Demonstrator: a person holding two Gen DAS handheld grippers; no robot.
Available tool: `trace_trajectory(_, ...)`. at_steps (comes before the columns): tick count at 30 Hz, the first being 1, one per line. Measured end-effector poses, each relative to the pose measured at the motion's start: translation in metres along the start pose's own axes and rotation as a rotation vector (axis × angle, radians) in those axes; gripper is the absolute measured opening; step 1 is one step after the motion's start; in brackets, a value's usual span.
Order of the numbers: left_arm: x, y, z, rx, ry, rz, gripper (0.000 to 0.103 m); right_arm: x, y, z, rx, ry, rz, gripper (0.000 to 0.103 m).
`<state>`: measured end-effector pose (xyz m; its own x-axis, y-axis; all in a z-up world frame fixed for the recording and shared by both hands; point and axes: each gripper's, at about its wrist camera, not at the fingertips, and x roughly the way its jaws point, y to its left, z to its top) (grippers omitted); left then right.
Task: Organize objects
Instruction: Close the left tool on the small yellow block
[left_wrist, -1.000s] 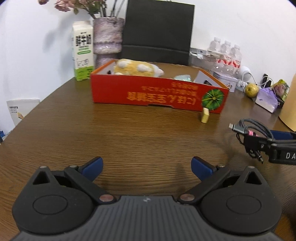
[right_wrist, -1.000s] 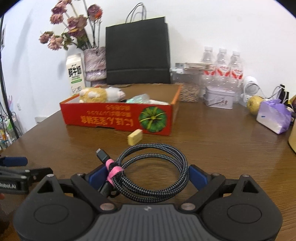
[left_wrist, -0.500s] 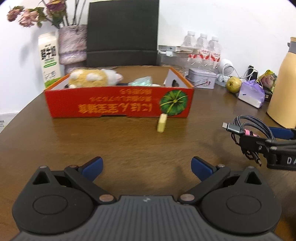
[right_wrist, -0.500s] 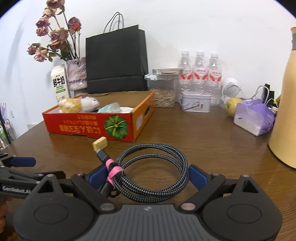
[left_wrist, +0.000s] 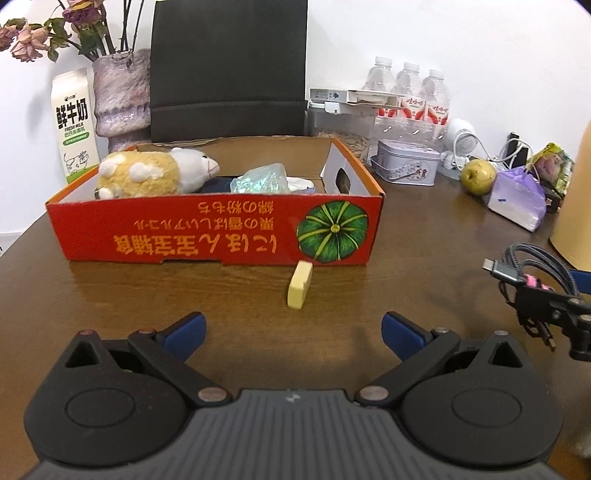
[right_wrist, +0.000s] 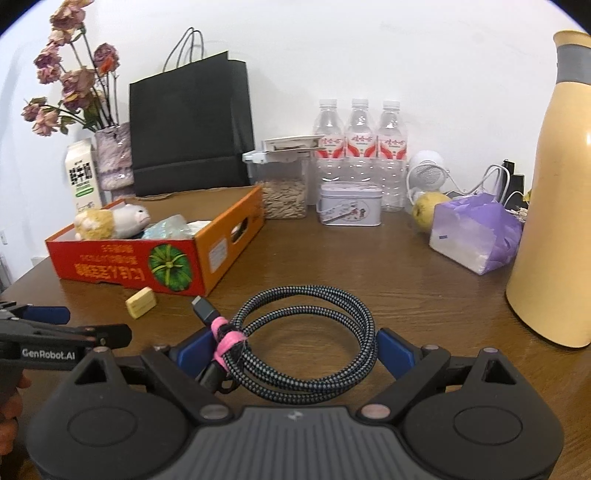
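Right gripper (right_wrist: 291, 345) holds the coiled braided cable (right_wrist: 306, 332) over bare desk (right_wrist: 369, 258). Left gripper (left_wrist: 293, 328) gapes wide, empty — yellow eraser (left_wrist: 299, 284) ahead, touching the orange box's (left_wrist: 207, 236) front wall.

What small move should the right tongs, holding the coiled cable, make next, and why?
Probably carry the coiled cable left and forward over the red box, then let go. The right tongs grip it across the coil, above the table, and the box already holds a plush toy, with room beside it.
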<state>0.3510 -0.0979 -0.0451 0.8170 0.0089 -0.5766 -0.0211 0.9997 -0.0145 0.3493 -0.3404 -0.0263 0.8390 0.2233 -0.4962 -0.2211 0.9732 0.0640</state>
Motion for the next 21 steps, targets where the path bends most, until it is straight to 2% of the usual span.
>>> trace_trajectory(7,0.024,-0.001,0.016,-0.022,-0.004,0.021,0.103,0.022,-0.012,0.007,0.004,0.012,-0.012,0.093)
trace_trajectory(11,0.033,-0.001,0.021,-0.015,0.003,-0.001,0.094,0.034,-0.014,0.011,-0.007,0.011,-0.016,0.093)
trace_trajectory(14,0.04,-0.003,0.024,-0.002,0.016,-0.039,0.066,0.04,-0.016,0.015,-0.008,0.01,-0.011,0.093)
trace_trajectory(15,0.042,-0.003,0.025,0.0,0.024,-0.055,0.042,0.041,-0.016,0.016,-0.008,0.01,-0.008,0.093)
trace_trajectory(17,0.046,-0.004,0.025,0.002,0.048,-0.078,0.012,0.043,-0.016,0.017,-0.01,0.007,-0.005,0.093)
trace_trajectory(21,0.045,-0.002,0.024,-0.006,0.051,-0.102,0.012,0.043,-0.016,0.018,-0.011,0.006,0.002,0.093)
